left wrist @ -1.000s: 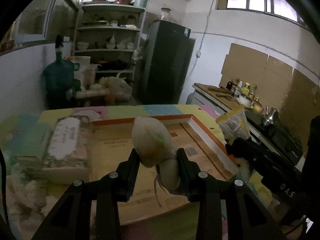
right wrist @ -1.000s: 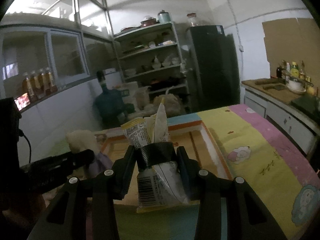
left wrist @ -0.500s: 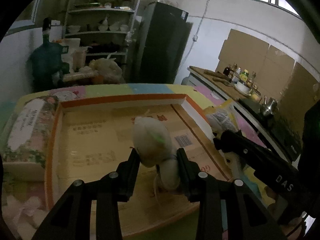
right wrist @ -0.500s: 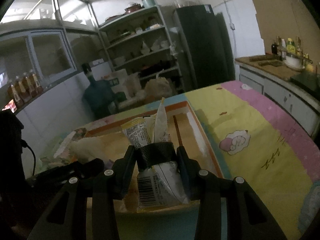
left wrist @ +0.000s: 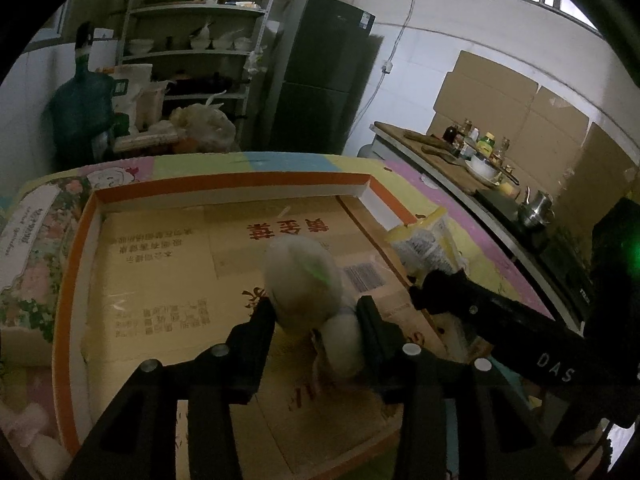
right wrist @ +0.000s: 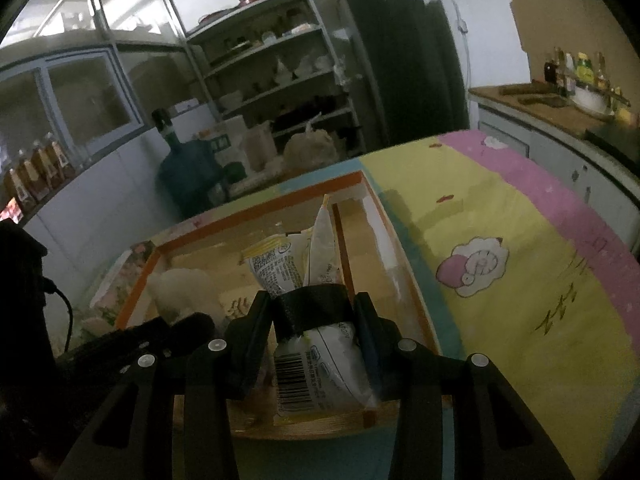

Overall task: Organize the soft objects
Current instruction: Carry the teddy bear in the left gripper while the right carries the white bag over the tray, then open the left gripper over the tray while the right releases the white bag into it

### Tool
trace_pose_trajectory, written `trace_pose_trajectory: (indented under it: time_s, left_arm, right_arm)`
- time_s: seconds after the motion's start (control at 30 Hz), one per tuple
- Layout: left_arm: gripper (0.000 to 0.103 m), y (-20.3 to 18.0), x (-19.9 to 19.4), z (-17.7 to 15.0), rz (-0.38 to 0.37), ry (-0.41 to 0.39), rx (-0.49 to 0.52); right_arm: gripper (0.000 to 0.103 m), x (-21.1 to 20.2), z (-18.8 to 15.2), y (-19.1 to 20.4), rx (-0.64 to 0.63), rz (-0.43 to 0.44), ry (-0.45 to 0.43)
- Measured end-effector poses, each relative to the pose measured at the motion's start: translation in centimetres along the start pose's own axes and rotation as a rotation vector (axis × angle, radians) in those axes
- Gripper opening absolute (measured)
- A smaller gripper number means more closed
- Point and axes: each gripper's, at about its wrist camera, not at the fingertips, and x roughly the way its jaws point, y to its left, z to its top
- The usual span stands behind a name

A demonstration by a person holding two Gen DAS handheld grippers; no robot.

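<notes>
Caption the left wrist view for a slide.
Left gripper clamps a white plush toy over the orange-rimmed cardboard tray.

Glossy plastic packet (right wrist: pixel 316 364); matt cardboard tray (left wrist: pixel 168 264).

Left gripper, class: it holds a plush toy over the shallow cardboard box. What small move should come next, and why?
Probably lower it a little and open. The left gripper is shut on the plush toy, already over the cardboard box floor, with bare cardboard beneath; the right gripper with its snack packet stays to the side.
</notes>
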Motion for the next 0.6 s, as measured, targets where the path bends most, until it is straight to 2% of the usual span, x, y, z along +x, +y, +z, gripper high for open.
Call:
trace_pose_trajectory:
  time_s: [0.17,0.27,0.47,0.6]
  left_arm:
    - [0.065,-0.1,0.3,0.0,0.039,0.013,0.006]
    - [0.074,0.2,0.6,-0.2,0.06,0.046,-0.002]
    - [0.08,-0.1,-0.2,-0.5,0.08,0.009,0.019]
    - [0.081,-0.3,-1.4,-0.5,0.093,-0.038,0.04]
  right_arm:
    - [0.046,0.1,0.1,-0.2,0.011,0.022,-0.003]
    - [0.052,0.2,0.1,-0.2,0.009,0.021,-0.005]
    - [0.052,-0.6,0.1,-0.2,0.008,0.034,-0.038]
    - [0.052,-1.3,0.0,-0.1,0.014,0.038,-0.062]
